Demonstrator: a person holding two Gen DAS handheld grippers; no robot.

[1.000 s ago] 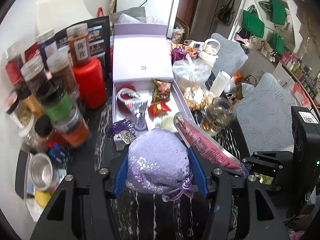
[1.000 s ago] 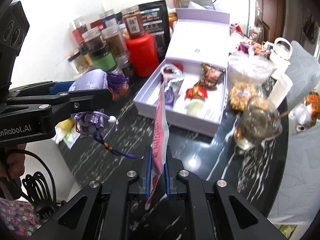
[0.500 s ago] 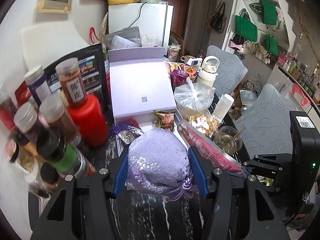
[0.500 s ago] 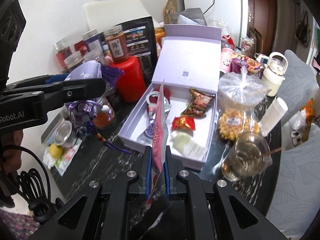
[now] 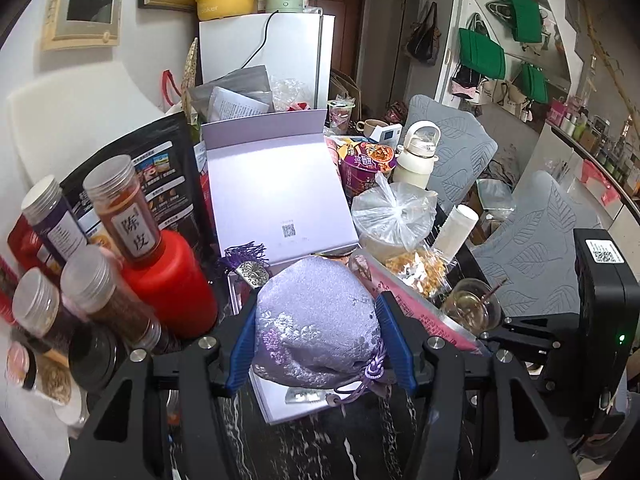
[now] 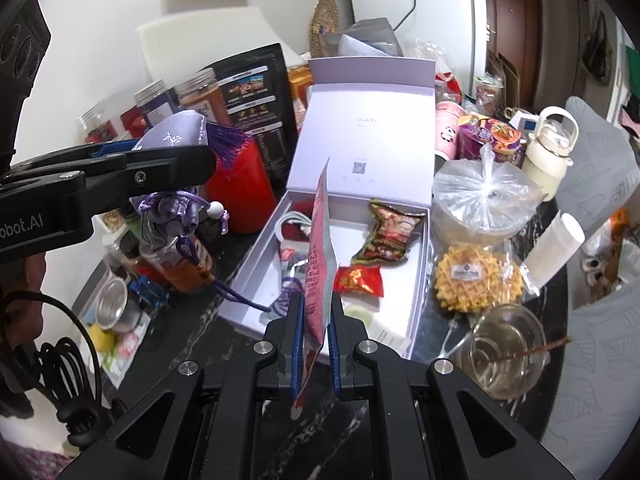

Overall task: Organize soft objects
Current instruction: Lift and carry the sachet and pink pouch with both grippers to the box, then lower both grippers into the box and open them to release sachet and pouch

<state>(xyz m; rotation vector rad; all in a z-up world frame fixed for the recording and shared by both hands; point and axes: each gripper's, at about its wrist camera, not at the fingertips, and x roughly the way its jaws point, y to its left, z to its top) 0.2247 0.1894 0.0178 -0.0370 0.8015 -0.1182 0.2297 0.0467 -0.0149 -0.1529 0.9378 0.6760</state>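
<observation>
My left gripper [image 5: 316, 340] is shut on a lilac embroidered drawstring pouch [image 5: 316, 320], held above the near left corner of the open lilac gift box [image 6: 416, 316]. The pouch also shows in the right wrist view [image 6: 176, 140], with its cord and purple tassel hanging down. My right gripper [image 6: 314, 344] is shut on a flat pink and silver packet [image 6: 318, 264], held upright over the box's near edge. In the box lie snack packets [image 6: 390, 236], a red sachet [image 6: 360, 280] and a white cord.
Spice jars [image 5: 120, 208] and a red canister [image 5: 172, 280] crowd the left. A bagged bowl [image 6: 484, 200], a waffle pack [image 6: 476, 276], a glass cup [image 6: 504, 352] and a white bottle [image 6: 550, 156] stand right of the box, on the dark marble table [image 6: 208, 344].
Both grippers have moved forward toward the box and tilted up, each still holding its item. The pouch now hangs over the box's near left corner.
</observation>
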